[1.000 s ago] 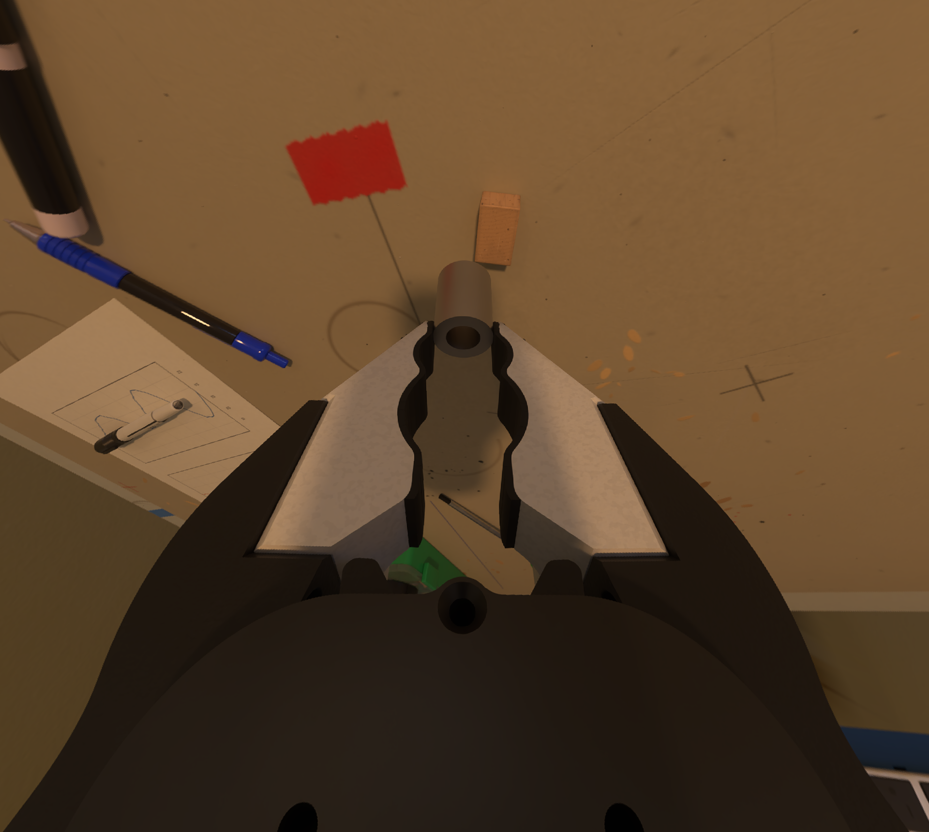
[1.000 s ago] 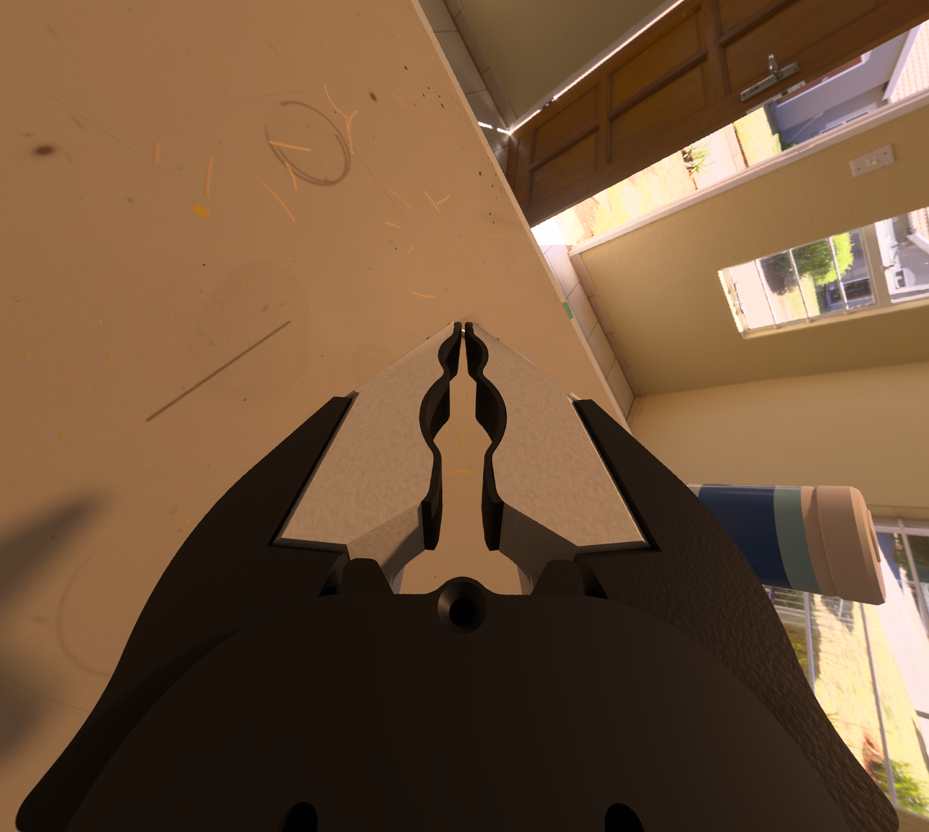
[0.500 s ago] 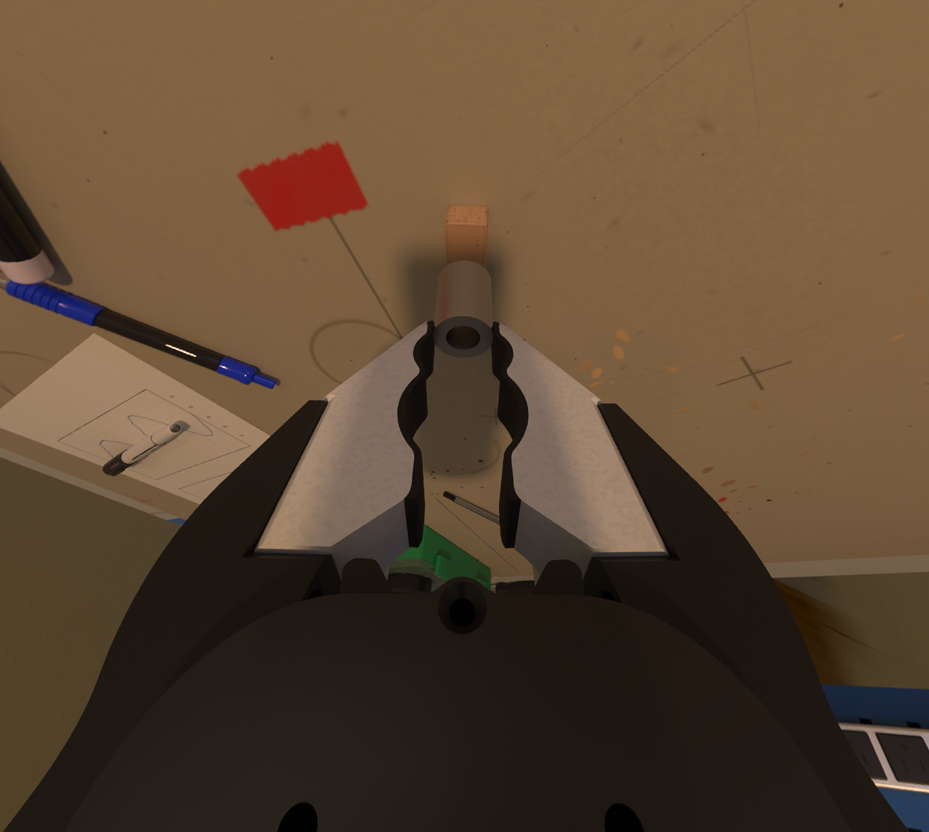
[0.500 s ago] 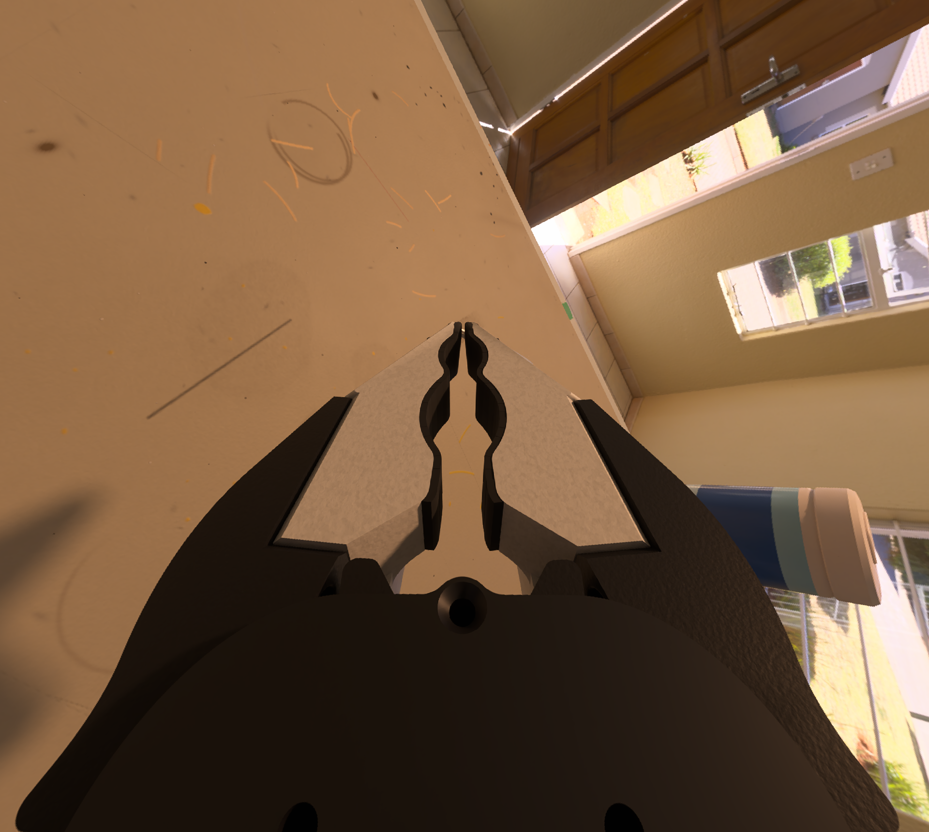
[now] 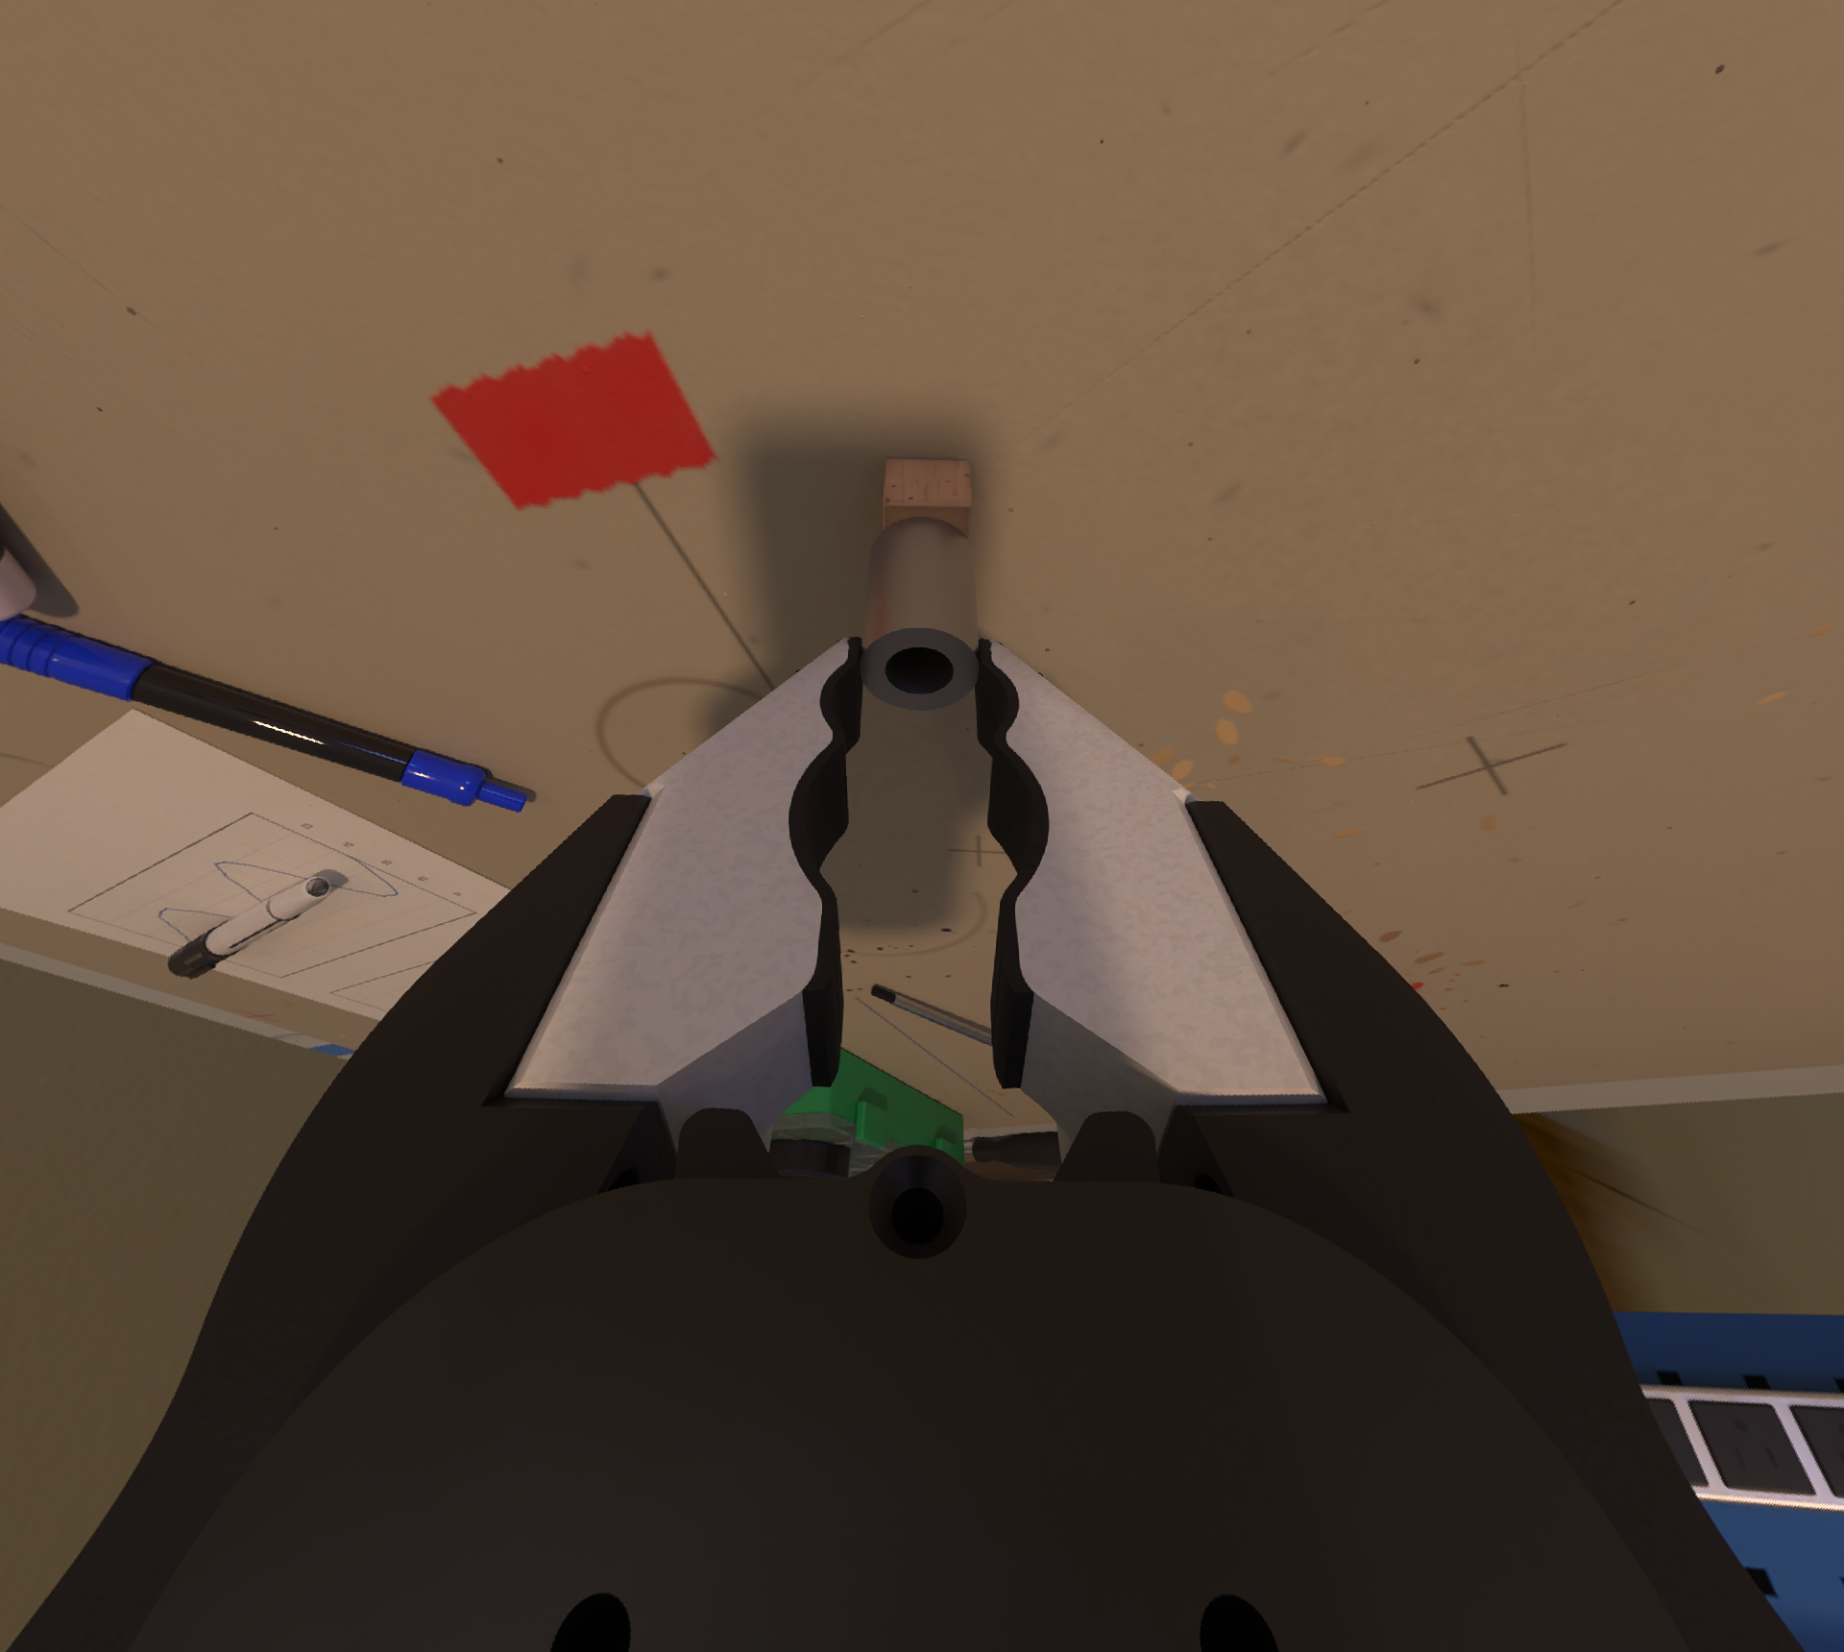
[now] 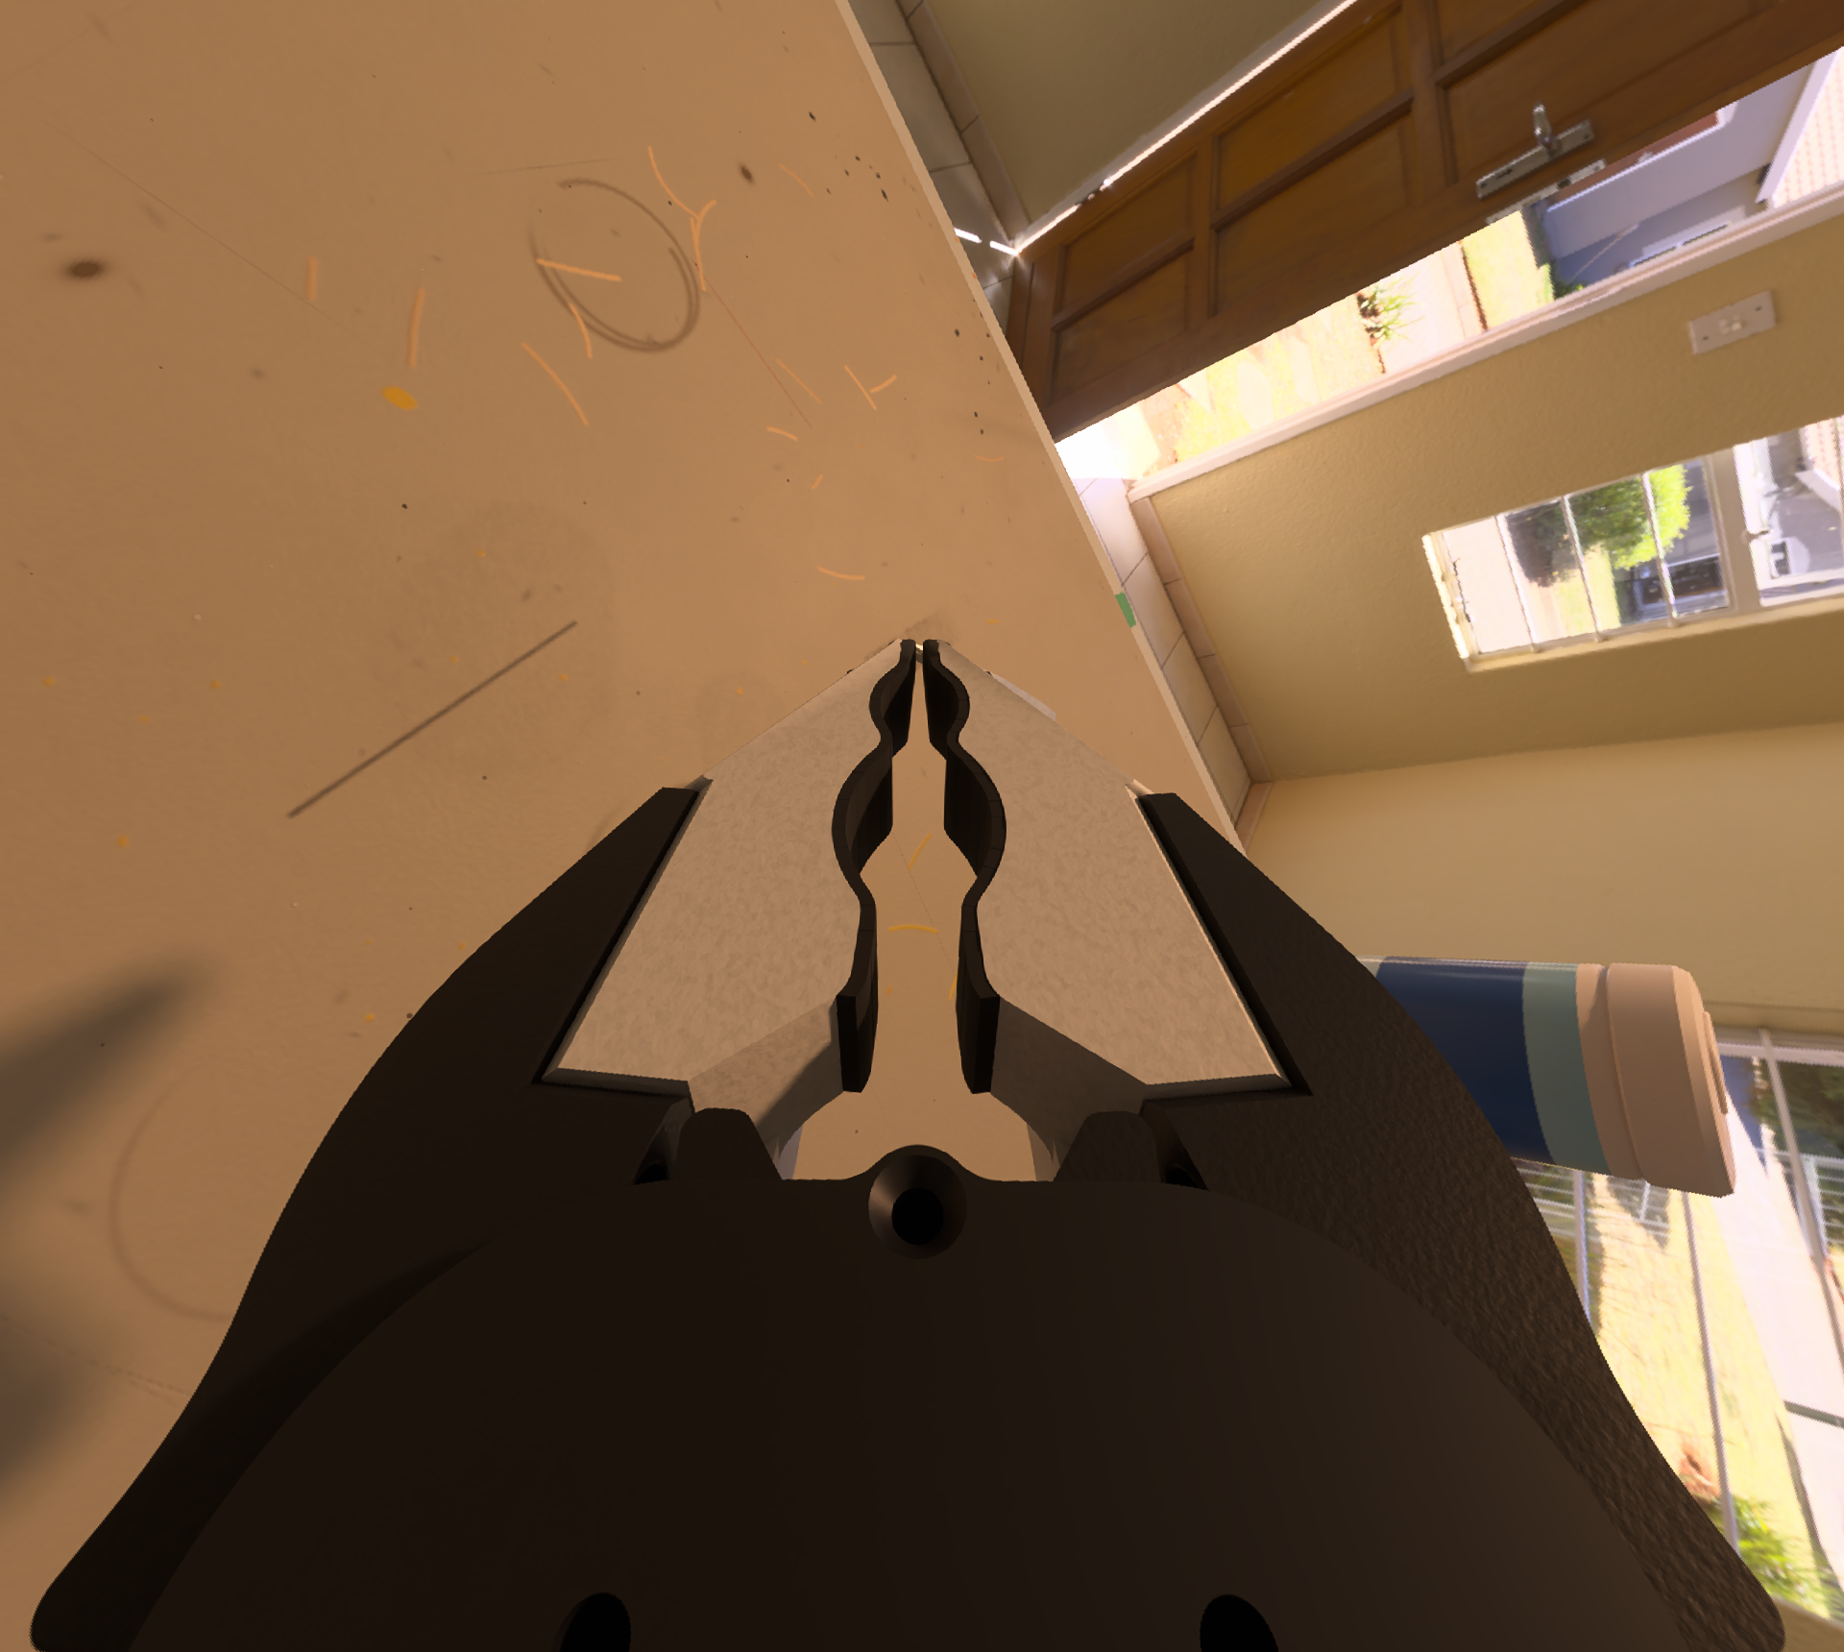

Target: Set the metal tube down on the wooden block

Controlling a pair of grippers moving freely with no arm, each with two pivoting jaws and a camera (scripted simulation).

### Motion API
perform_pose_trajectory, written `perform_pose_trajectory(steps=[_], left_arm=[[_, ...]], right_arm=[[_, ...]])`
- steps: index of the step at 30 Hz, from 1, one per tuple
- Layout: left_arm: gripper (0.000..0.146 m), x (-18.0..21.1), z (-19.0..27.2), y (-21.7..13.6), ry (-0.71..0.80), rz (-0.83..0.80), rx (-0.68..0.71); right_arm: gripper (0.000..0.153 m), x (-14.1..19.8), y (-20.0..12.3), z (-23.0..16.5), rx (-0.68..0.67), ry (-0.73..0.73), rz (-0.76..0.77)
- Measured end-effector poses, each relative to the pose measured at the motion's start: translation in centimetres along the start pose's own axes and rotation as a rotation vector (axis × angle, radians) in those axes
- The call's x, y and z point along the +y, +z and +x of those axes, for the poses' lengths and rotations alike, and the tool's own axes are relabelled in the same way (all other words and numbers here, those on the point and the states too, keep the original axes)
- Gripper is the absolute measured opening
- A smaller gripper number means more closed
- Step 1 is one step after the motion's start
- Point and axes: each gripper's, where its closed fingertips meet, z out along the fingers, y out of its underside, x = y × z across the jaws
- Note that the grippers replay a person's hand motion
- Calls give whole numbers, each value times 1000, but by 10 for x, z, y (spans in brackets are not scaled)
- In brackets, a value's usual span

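Note:
In the left wrist view my left gripper (image 5: 919,656) is shut on a grey metal tube (image 5: 919,596) at its near end. The tube points away from me, above the brown table. Its far end overlaps the near side of a small pale wooden block (image 5: 927,489) that lies on the table. I cannot tell whether tube and block touch. In the right wrist view my right gripper (image 6: 918,651) is shut and empty, near the table's right edge. Neither tube nor block shows in that view.
A red flag on a thin wire (image 5: 574,419), a blue and black pen (image 5: 264,721) and a paper sheet (image 5: 150,866) with a small marker (image 5: 254,921) lie left. A green object (image 5: 878,1110) lies under the left gripper. A blue and tan cylinder (image 6: 1557,1075) stands right.
My left gripper has carried the tube forward toward the wooden block, whose near side the tube's far end now covers. The right gripper has not moved.

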Motion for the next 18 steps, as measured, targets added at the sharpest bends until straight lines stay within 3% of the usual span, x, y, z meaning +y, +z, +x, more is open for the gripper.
perform_pose_trajectory(steps=[8, 18], left_arm=[[29, -3, -2, -13, -8, 75, -21], [29, -11, -3, -66, -30, 394, -45]], right_arm=[[1, -1, 0, 0, 2, -3, 2], [2, -8, -6, 4, 29, -7, 36]])
